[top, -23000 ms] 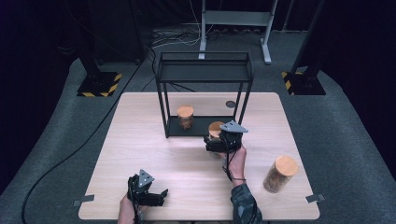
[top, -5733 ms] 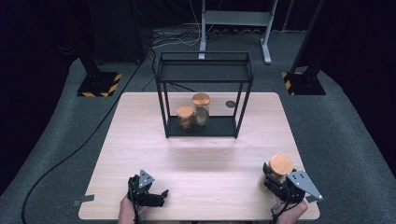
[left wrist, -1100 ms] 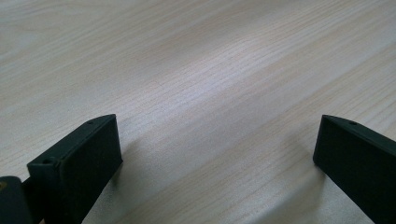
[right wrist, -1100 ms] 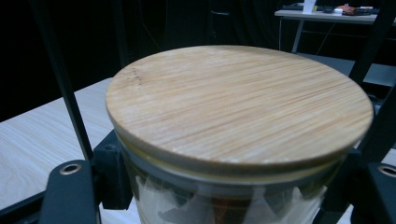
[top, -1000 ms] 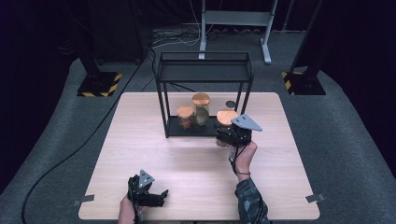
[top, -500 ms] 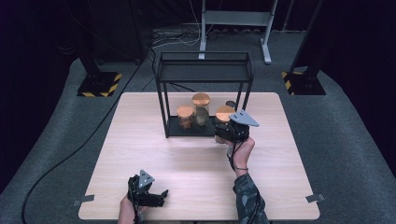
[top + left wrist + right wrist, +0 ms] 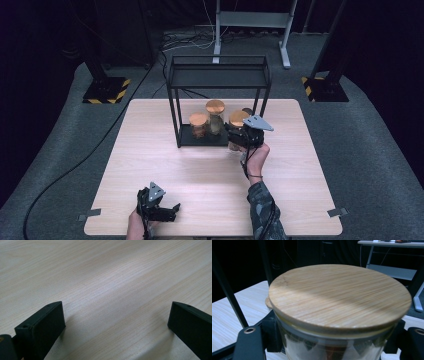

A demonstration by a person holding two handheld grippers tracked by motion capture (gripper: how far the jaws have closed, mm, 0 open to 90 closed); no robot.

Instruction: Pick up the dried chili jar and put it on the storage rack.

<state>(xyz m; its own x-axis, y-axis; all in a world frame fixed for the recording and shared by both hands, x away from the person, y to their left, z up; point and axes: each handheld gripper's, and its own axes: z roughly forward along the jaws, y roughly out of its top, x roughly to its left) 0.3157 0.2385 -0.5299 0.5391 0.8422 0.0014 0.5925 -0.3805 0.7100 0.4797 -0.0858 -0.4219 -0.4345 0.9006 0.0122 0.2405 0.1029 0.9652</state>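
Note:
A glass jar with a round wooden lid [image 7: 238, 118] [image 7: 339, 295] is held upright by my right gripper [image 7: 235, 136] [image 7: 332, 350], whose black jaws are shut on the glass just under the lid. The jar hangs at the right front corner of a black wire shelf [image 7: 218, 77], close to its front right post. On the shelf's bottom level stand a short jar [image 7: 198, 123] and a taller jar [image 7: 215, 113], both with wooden lids. My left gripper [image 7: 169, 210] [image 7: 116, 322] rests open near the table's front edge, with bare wood between its fingers [image 7: 42, 327].
The pale wooden table [image 7: 165, 160] stands on grey carpet. Black stand feet with yellow-black stripes [image 7: 106, 91] [image 7: 325, 89] sit on the floor beyond the table's far corners, and cables run across the floor at the back left.
My right gripper has carried the jar a little left and farther away, up to the shelf's front right corner. The left gripper has stayed where it was.

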